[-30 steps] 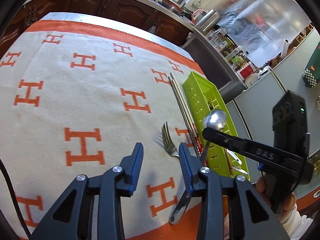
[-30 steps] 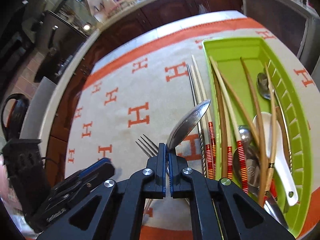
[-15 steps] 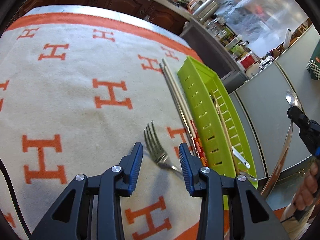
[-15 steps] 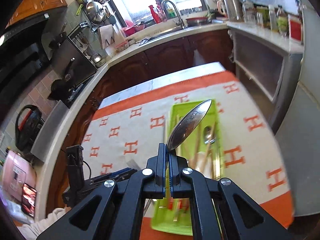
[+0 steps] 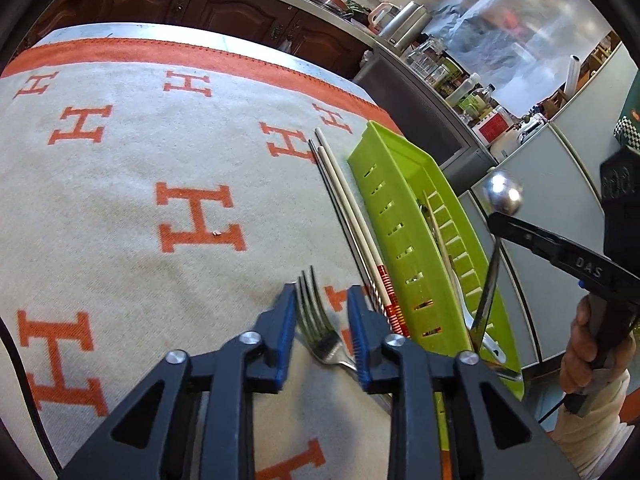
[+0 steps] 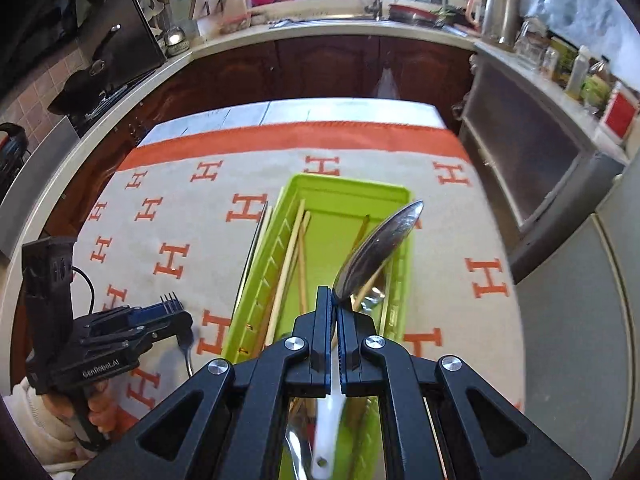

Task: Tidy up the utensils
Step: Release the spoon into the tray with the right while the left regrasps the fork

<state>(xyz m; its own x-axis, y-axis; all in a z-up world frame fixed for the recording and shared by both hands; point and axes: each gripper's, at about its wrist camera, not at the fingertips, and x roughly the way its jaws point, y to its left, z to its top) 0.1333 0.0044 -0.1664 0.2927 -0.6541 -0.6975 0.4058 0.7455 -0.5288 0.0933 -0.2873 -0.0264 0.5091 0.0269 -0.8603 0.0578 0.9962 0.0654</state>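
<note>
My right gripper [image 6: 335, 300] is shut on a metal spoon [image 6: 380, 248], bowl up, held above the green utensil tray [image 6: 352, 188]; the spoon also shows in the left wrist view [image 5: 502, 196]. The tray [image 5: 384, 184] holds chopsticks, spoons and a white ladle. My left gripper [image 5: 322, 304] is open, low over the cloth, its jaws either side of a metal fork [image 5: 316, 324] without closing on it. A pair of chopsticks [image 5: 344, 200] lies on the cloth along the tray's left side.
The table is covered by a beige cloth with orange H marks [image 5: 196, 216] and an orange border. Dark wooden cabinets [image 6: 320, 68] and a sink counter stand beyond the far edge. A grey cabinet [image 6: 532, 160] stands at the right.
My left gripper moved forward and down so its jaws now straddle the fork. My right gripper carried the spoon lower, over the tray.
</note>
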